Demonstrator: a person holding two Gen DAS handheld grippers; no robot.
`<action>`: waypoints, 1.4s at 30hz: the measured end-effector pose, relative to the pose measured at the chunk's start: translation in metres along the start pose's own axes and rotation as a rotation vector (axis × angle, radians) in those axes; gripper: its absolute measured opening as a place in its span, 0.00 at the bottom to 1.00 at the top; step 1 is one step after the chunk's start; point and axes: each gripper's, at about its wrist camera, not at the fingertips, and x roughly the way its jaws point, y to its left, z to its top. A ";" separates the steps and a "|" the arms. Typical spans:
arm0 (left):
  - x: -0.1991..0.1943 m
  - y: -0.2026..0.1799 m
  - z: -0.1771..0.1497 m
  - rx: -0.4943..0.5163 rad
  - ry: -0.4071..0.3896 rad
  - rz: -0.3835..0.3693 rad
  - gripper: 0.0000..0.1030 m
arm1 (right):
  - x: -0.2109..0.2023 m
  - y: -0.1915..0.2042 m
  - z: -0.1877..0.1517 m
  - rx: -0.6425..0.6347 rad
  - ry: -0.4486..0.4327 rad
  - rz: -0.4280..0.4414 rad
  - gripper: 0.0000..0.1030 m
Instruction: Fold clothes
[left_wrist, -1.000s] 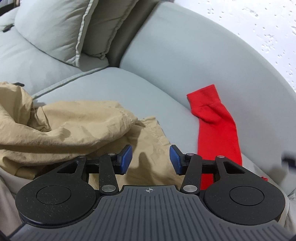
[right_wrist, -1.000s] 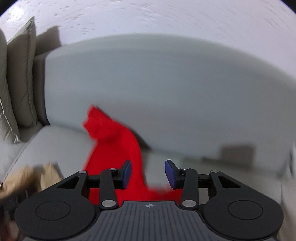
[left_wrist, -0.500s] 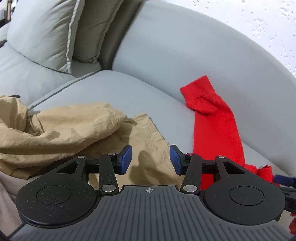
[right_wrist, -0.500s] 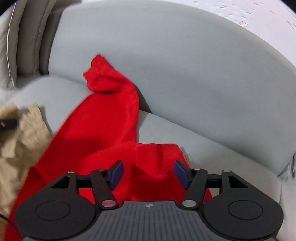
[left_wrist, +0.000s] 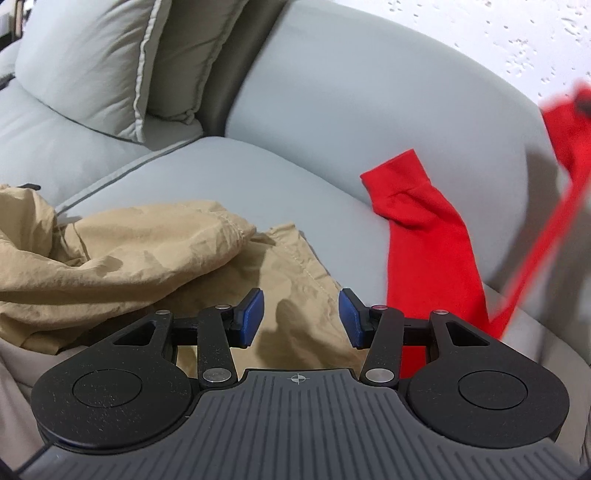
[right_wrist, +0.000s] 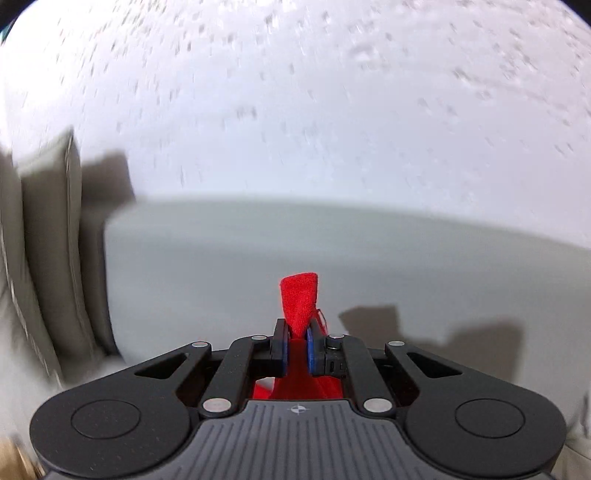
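The right gripper, whose jaws have just been closing, is now pinching the red garment between its 2 pads and lifting one end off the sofa, where it was lying before; the left gripper is hovering half open and empty over the tan trousers, the garment's far end lying just right of it

we note a bright red garment, plain and unpatterned. the crumpled trousers are plain tan. the sofa is pale grey-green with darker grey piping; its cushion matches, edged in lighter cord. the wall is white, speckled.
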 end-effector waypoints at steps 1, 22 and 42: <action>0.001 0.002 0.000 -0.005 0.002 0.003 0.49 | 0.012 0.012 0.007 -0.014 0.002 -0.002 0.09; 0.015 0.007 -0.003 0.013 0.051 0.012 0.50 | 0.099 0.081 -0.036 -0.242 0.005 -0.091 0.65; -0.130 -0.032 -0.113 0.300 0.130 -0.085 0.47 | -0.224 -0.098 -0.302 0.076 0.315 0.062 0.13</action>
